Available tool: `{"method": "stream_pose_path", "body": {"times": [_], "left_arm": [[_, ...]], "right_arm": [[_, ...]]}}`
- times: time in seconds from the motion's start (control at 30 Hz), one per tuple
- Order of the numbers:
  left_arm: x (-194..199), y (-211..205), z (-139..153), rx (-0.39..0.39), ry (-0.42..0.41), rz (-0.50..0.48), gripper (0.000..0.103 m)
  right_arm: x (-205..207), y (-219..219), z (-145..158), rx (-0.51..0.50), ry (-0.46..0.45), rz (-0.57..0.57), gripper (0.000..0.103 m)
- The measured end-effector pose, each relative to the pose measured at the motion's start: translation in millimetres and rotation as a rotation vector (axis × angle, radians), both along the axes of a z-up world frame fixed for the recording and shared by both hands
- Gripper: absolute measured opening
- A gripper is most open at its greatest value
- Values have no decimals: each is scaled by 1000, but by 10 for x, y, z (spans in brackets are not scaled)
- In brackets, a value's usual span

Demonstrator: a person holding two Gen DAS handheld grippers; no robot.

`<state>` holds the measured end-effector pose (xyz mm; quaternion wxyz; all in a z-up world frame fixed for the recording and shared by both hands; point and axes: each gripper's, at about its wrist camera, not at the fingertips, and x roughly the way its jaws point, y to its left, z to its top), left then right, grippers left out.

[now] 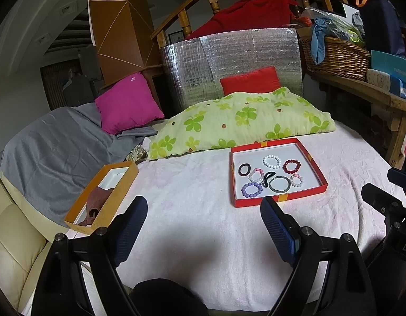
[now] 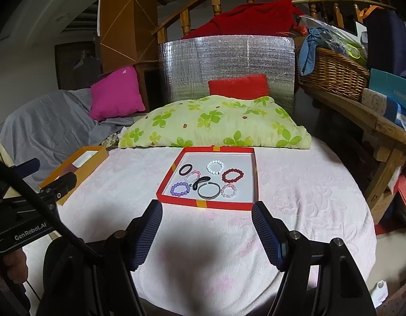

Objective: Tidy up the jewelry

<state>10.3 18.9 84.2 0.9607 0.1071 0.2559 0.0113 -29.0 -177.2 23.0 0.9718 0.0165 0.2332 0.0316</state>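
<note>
Jewelry in the red tray (image 1: 318, 169) on the pink towel-covered table (image 1: 203, 237), both grippers empty and short of it.

The tray holds a white bead bracelet (image 1: 271, 161), a dark red bead bracelet (image 1: 291, 166), a purple bead bracelet (image 1: 252, 189), two pale pink bead bracelets, a grey bangle (image 1: 279, 184) and black hair ties (image 1: 245, 169), lying close together, some touching. The right gripper (image 2: 206, 234) hovers just before the tray's near edge, jaws spread wide with nothing between them. The left gripper (image 1: 204, 233) sits left of the tray, jaws likewise wide and empty. An orange box (image 1: 129, 176) lies well apart at the table's left edge, a dark reddish piece inside. A green-flowered pillow (image 1: 242, 121) lies behind the tray.
</note>
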Motion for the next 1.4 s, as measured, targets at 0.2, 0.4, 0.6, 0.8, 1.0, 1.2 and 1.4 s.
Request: {"method": "stream_pose_path", "body": {"times": [0.2,0.4,0.6,0.8,1.0,1.2,1.4], "left_arm": [[6,11,-4,-5,2,-2,88],[4,19,-9,-10,4,1,88],[5,21,-15,-8,3,3,88],[8,36,-24,-9,6,6,88],[18,45,-30,-8,8,7,88],[37,63,-39,-13,10,8,88],[59,69,-39,-12,10,13,88]], "right_arm": [[11,8,-3,3,5,-4,74],[17,18,-5,1,8,-4,74],[32,41,-25,0,13,-5,74],[40,40,-24,0,14,-5,74],[40,38,-21,2,14,-5,74],[78,7,-16,7,12,-11,74],[106,0,24,6,8,-23,74]]}}
